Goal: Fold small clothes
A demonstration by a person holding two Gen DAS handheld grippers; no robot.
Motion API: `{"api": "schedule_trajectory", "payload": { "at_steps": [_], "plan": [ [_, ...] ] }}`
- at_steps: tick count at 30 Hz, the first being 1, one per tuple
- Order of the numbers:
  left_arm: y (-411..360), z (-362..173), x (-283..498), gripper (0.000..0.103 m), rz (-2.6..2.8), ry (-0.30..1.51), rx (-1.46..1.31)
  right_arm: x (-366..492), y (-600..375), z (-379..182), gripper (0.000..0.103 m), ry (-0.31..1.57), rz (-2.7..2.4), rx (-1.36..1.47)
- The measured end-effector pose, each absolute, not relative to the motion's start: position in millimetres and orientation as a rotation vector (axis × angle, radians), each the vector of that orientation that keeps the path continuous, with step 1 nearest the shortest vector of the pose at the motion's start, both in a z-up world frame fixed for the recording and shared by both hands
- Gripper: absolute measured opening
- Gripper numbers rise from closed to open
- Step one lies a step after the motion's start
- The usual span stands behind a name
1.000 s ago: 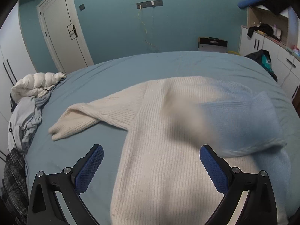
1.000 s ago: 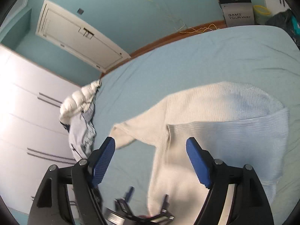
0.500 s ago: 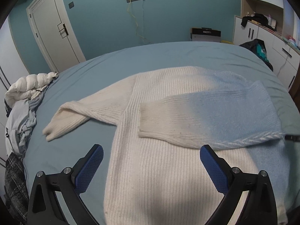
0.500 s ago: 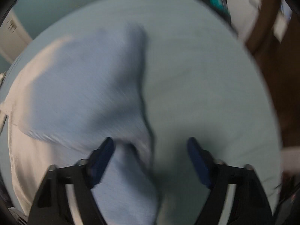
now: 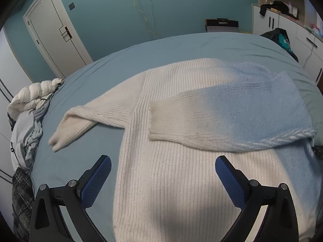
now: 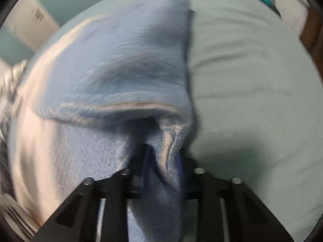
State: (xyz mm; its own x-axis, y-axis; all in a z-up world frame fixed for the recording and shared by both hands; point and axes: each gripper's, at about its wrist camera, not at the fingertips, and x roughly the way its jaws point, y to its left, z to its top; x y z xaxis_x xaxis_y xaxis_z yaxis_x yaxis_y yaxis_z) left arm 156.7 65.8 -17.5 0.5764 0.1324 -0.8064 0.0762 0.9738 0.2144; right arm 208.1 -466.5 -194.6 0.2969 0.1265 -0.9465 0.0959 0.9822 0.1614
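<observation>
Blue-sheeted bed (image 5: 181, 46) under teal walls, white door (image 5: 54, 34) upper left. Cream ribbed sweater (image 5: 171, 161) spread flat across frame center, one sleeve (image 5: 222, 117) folded over the chest at right, the other sleeve (image 5: 84, 121) trailing out toward mid-left. Left gripper (image 5: 163, 173) hovering above the lower body of the knit, jaws spread wide, same as half a second ago. Right gripper (image 6: 161, 161), open and blurred half a second ago, now clamped on a bunched edge of the sweater at lower center. Rumpled clothes pile (image 5: 26, 125) at left edge.
</observation>
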Motion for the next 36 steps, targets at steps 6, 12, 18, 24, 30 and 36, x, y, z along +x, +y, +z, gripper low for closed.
{"api": "schedule_trajectory", "payload": {
  "at_steps": [6, 12, 18, 24, 30, 36],
  "plan": [
    [65, -19, 155, 0.103, 0.04, 0.958, 0.256, 183, -463, -148, 0.005, 1.142, -0.159, 0.23],
    [66, -24, 161, 0.103, 0.052, 0.975, 0.26, 183, -466, -158, 0.005, 1.187, -0.331, 0.124],
    [73, -31, 169, 0.103, 0.047, 1.019, 0.237, 168, -465, -166, 0.041, 1.199, -0.336, 0.083],
    [75, -34, 199, 0.103, 0.006, 1.068, 0.203, 134, -443, -131, 0.057, 1.019, -0.317, -0.002],
    [84, -60, 249, 0.103, -0.006, 1.147, 0.194, 161, -413, -155, 0.057, 1.074, -0.227, -0.153],
    [93, -102, 289, 0.103, -0.053, 1.237, 0.074, 173, -404, -155, 0.051, 1.104, -0.167, -0.186]
  ]
}}
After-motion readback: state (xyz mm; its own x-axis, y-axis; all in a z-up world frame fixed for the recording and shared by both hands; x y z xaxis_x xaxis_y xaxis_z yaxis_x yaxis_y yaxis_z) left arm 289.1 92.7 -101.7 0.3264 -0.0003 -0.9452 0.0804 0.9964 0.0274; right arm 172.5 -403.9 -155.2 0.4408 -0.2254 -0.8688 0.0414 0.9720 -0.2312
